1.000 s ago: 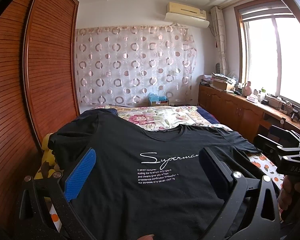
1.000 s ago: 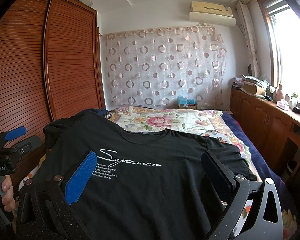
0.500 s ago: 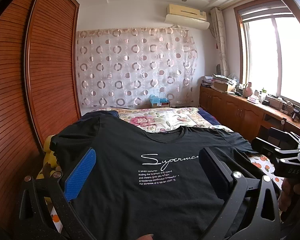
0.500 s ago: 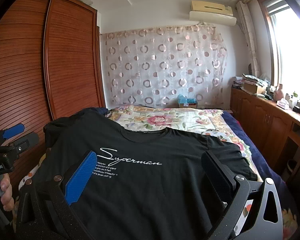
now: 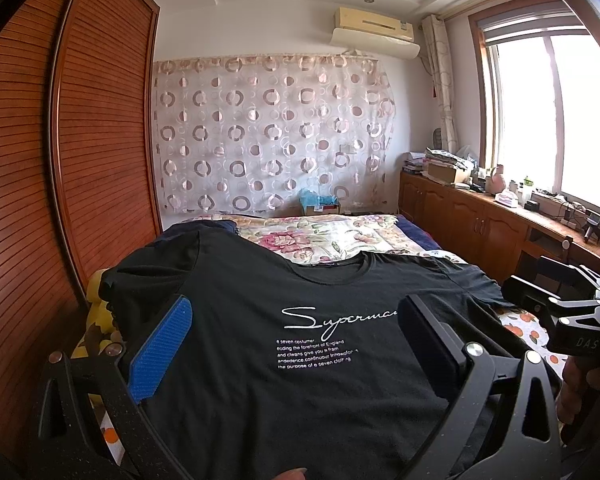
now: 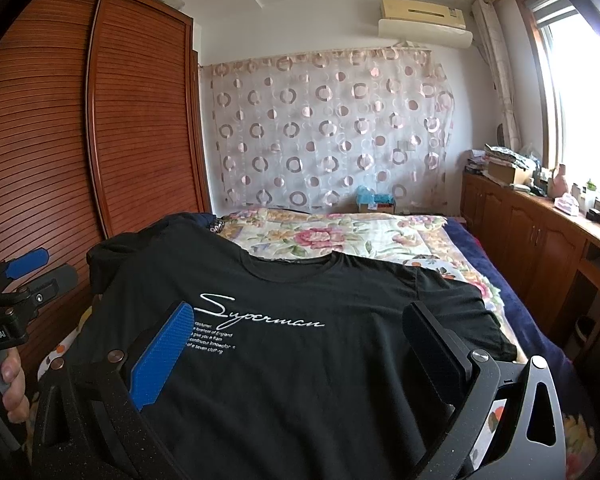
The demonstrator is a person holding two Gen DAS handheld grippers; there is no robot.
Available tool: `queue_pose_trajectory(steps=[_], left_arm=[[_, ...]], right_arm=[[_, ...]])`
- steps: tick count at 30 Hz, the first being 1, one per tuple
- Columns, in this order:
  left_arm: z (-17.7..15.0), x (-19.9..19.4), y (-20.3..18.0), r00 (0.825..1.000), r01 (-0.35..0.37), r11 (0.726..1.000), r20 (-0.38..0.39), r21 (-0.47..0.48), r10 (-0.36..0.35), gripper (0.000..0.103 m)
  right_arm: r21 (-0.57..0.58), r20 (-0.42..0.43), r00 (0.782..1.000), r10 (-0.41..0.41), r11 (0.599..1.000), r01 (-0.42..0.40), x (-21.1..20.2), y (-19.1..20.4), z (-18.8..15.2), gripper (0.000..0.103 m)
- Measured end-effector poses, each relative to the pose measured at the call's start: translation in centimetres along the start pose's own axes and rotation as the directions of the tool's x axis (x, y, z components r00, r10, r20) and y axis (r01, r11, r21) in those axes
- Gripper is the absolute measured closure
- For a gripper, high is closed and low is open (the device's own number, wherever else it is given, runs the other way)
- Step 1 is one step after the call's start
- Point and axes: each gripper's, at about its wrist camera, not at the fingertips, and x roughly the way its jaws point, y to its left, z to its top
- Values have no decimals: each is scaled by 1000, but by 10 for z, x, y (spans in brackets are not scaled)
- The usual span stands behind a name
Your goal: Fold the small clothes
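A black T-shirt [image 5: 300, 360] with white "Superman" lettering lies spread flat, front up, on the near end of a floral bed, collar toward the far wall; it also shows in the right wrist view [image 6: 300, 344]. My left gripper [image 5: 296, 312] is open, held above the shirt's lower left part, holding nothing. My right gripper [image 6: 300, 316] is open above the lower right part, holding nothing. Each gripper shows at the edge of the other's view: the right one [image 5: 560, 292], the left one [image 6: 36, 268].
The floral bedspread [image 5: 332, 236] extends beyond the shirt to a curtained wall. A wooden slatted wardrobe [image 5: 60, 180] runs along the left. Low wooden cabinets [image 5: 480, 220] with clutter stand under the window at right. A yellow patterned item [image 5: 96, 316] lies by the shirt's left sleeve.
Both grippers have tilted or risen slightly, so the shirt sits a little lower in each view. The shirt itself has not moved; both grippers stay open.
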Motion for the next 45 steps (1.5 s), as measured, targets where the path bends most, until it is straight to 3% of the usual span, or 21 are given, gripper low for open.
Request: queue_pose_trajectory(steps=[22, 45], left_arm=[[0, -1, 1, 1000, -1, 1000, -4, -1, 1, 0], [-13, 38, 38, 992, -63, 998, -106, 4, 63, 0]], right_arm=[[1, -3, 1000, 3, 1000, -3, 1, 2, 0, 0], [-4, -109, 989, 97, 995, -98, 33, -4, 4, 0]])
